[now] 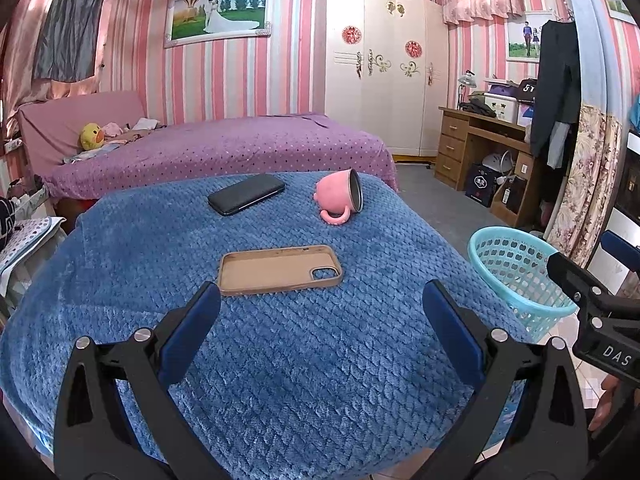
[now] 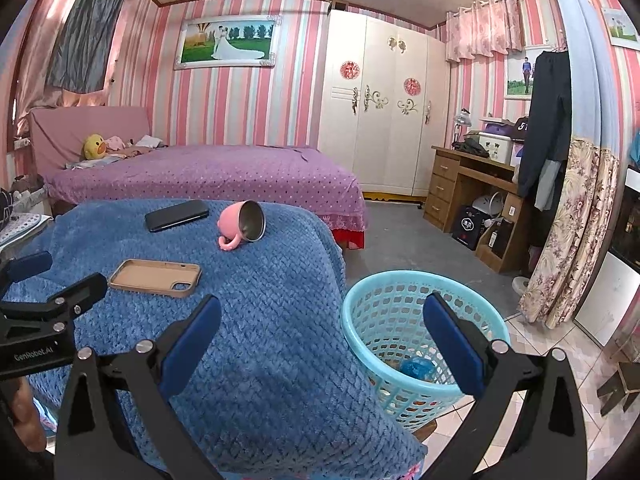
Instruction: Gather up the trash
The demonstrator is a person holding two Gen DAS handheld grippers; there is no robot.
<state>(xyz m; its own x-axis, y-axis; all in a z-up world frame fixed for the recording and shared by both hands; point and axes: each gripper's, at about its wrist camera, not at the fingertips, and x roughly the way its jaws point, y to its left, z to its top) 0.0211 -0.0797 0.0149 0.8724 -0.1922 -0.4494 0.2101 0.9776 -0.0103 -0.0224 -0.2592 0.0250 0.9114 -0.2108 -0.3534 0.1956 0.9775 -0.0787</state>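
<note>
Both tools [image 1: 320, 312] [image 2: 322, 320] released, empty; turquoise basket [image 2: 420, 292] holds blue scrap [image 2: 416, 368].

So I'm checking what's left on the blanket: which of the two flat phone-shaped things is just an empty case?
The tan one, nearer the left gripper: its hollow inside and camera cutout show. The black phone lies farther back, beside the tipped pink mug.

walls: pink striped | bed [image 2: 208, 176]: purple spread | wardrobe [image 2: 384, 120]: white | desk [image 2: 468, 188]: wooden | floor: grey

home bedroom, purple bed [image 1: 224, 148], white wardrobe [image 1: 380, 64], wedding photo [image 1: 218, 14], desk [image 1: 480, 140]
</note>
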